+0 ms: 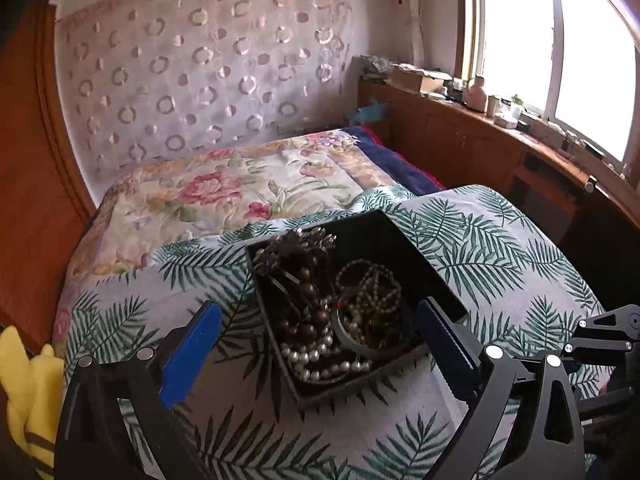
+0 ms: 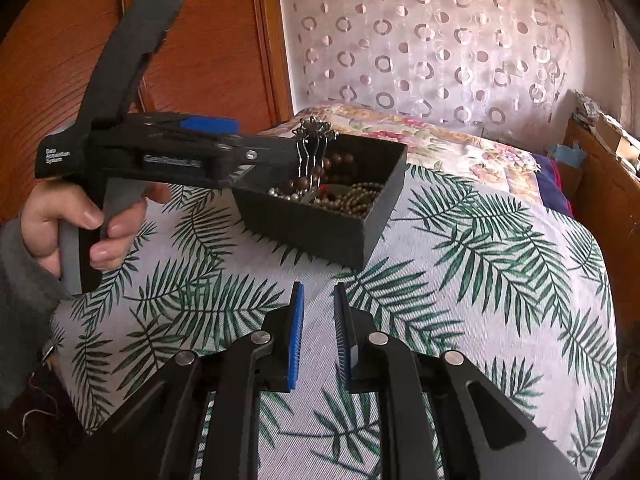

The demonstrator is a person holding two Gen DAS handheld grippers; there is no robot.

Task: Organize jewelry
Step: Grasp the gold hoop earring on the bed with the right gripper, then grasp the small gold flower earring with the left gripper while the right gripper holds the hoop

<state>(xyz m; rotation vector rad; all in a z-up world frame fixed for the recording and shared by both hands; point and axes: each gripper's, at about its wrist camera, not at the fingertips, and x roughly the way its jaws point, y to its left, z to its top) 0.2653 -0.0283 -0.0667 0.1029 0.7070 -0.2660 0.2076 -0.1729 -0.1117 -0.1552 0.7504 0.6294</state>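
Box point(image 1: 400, 240) w/ tangled beads & pearls is being kept mid-bed on palm-print cover point(image 2: 460, 280); left gripper point(image 1: 316, 344) is being held wide open astride it, prob. for picking; right gripper point(image 2: 319, 336), slightly parted & empty, is being kept nearer the bed's edge.

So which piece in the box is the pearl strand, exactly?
On the palm-leaf cloth sits an open black box heaped with jewelry. The pearl strand curls along its near edge, below the brown wooden beads: the only white, glossy beads there.
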